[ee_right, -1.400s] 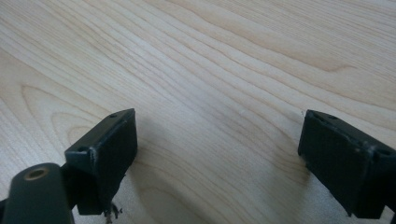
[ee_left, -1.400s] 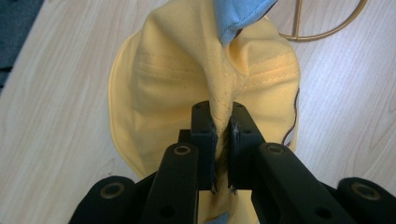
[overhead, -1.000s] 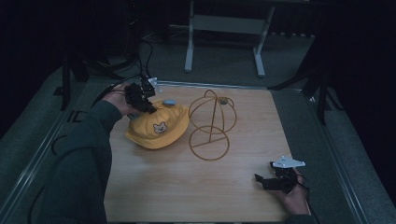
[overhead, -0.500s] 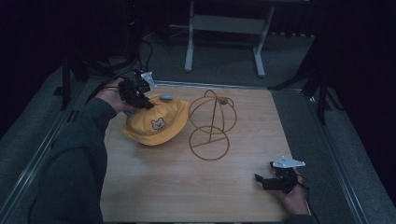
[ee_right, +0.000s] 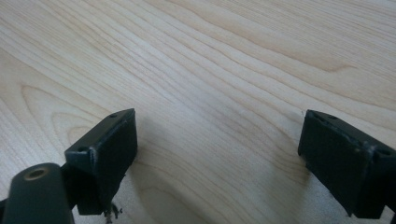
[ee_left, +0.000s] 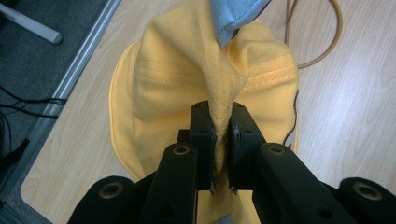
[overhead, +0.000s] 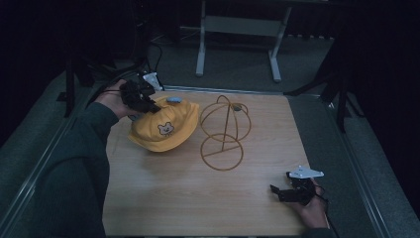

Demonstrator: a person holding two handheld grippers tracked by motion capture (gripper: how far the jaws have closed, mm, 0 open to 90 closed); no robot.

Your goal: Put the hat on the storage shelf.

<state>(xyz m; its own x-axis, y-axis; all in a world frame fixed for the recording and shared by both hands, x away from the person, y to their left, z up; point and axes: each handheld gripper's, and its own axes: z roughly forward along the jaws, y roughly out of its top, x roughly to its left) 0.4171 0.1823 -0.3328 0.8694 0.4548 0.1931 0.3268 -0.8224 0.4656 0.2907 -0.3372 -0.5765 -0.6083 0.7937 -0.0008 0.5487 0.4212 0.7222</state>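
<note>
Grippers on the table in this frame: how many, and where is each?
2. The left gripper is at the far left of the table, shut on the yellow hat's brim. The right gripper sits open near the table's near right corner, holding nothing.

1. Tabletop: we find the near half bare wood, open to passage from the left edge across to the right tongs.
2. Wire stand: we note it upright mid-tabletop, blocking the way between the two sides.
3. Yellow hat: it lies just left of the stand, with only a narrow gap between them.
4. Left tongs: shut on the hat's fabric at the far-left corner, crowding it.
5. Right tongs: jaws wide apart, bare wood ahead of them.
6. Far-right tabletop: we see it unobstructed.
</note>
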